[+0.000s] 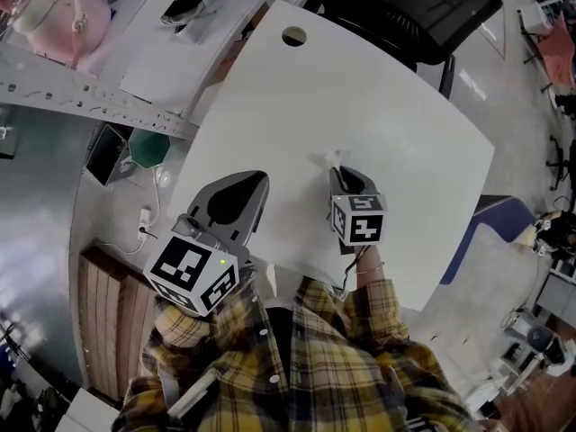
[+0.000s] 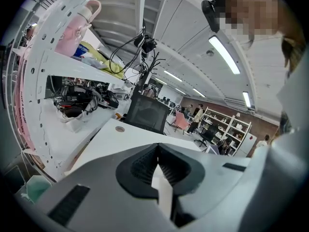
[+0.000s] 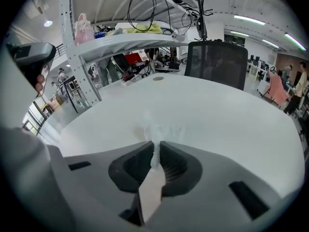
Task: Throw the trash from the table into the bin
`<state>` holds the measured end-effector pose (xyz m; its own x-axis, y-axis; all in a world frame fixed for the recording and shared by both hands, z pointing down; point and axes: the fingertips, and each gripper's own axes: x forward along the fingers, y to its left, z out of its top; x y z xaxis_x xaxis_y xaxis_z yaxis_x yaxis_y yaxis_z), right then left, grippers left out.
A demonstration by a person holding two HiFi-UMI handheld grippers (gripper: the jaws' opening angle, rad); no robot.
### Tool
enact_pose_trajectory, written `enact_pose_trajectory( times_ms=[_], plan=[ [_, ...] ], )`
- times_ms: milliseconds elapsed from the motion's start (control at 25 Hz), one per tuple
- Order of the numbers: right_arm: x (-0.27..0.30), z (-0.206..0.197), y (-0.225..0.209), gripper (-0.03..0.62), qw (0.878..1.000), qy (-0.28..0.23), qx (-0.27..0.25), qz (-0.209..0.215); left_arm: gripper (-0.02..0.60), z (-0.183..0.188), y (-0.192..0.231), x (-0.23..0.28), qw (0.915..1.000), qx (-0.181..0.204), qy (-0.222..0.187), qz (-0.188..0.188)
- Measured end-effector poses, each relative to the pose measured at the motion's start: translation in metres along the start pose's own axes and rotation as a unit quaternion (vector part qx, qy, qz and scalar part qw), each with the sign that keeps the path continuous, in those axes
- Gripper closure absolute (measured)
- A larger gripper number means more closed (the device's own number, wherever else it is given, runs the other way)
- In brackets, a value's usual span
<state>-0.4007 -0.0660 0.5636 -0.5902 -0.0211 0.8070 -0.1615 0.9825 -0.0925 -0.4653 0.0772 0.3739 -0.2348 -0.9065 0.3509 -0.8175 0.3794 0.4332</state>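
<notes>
The right gripper stands tilted down on the white table, and its jaws are closed on a small crumpled white tissue. The tissue lies near the middle of the table, and most of it still spreads on the surface in front of the jaws. The left gripper hangs at the near left edge of the table, with its jaws together and nothing between them.

I think the main danger is the grip itself. The jaws seem to pinch only a thin fold, so the soft paper can slip out or tear when it is lifted, and a piece may stay on the table. It is also very light, so a quick swing toward the bin could shake it loose.

On the floor, beside the left edge of the table, stands a green container. It may be the bin, but I cannot tell this, nor what is inside.
</notes>
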Motion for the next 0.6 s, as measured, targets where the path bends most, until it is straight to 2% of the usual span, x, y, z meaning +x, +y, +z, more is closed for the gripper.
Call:
enact_pose_trajectory(
  times_ms=[280, 440, 600],
  plan=[
    [-0.018, 0.012, 0.013, 0.571, 0.999, -0.03, 0.011, -0.003, 0.572, 0.011, -0.005, -0.001, 0.9995, 0.018, -0.005, -0.026],
    [-0.045, 0.022, 0.014, 0.571, 0.997, -0.067, 0.023, -0.028, 0.572, 0.019, -0.026, 0.008, 0.9962, 0.045, 0.001, -0.074],
    [-0.086, 0.026, 0.003, 0.571, 0.992, -0.107, 0.049, -0.054, 0.572, 0.022, -0.064, 0.021, 0.9896, 0.069, 0.012, -0.126]
  ],
)
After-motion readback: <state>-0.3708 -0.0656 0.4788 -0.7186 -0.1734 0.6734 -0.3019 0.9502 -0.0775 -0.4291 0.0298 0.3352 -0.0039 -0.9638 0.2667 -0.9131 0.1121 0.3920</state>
